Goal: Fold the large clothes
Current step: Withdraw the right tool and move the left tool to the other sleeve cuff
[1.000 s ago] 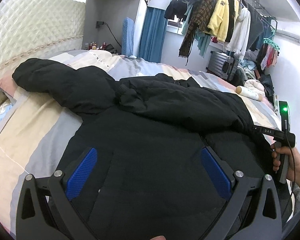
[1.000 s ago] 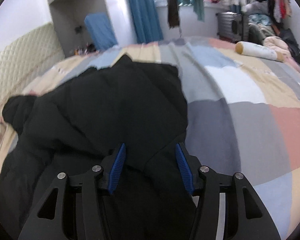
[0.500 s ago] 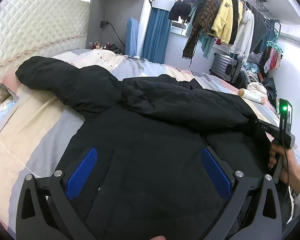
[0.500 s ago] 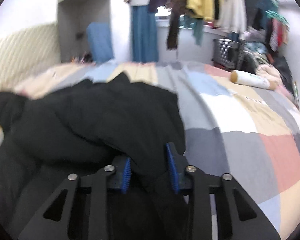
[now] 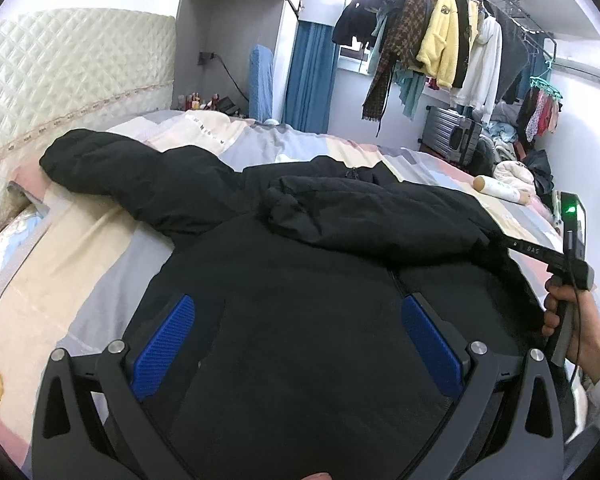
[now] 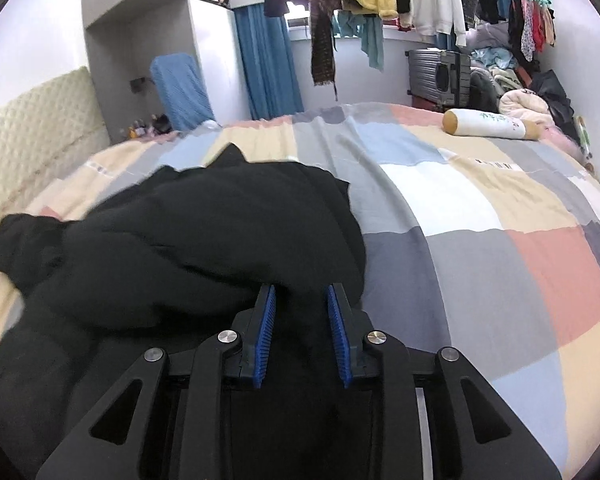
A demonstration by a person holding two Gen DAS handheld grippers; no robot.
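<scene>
A large black padded jacket (image 5: 300,280) lies on the bed with a patchwork cover (image 5: 80,260). One sleeve stretches out to the far left (image 5: 112,164). The other sleeve is folded across the chest (image 5: 372,212). My left gripper (image 5: 296,336) is open, its blue pads wide apart over the jacket's lower front. My right gripper (image 6: 301,322) is shut on a bunch of the jacket's black fabric (image 6: 204,232) at the right side. It shows in the left wrist view at the right edge (image 5: 540,250), held by a hand.
A quilted headboard (image 5: 60,80) stands at the left. A rail of hanging clothes (image 5: 440,52) and a grey suitcase (image 5: 452,136) are at the back. A white bolster (image 6: 492,124) lies at the bed's far right. Patchwork cover (image 6: 480,240) lies bare right of the jacket.
My right gripper has closed from wide open onto the jacket fabric and lifted it a little. My left gripper has stayed open over the jacket front.
</scene>
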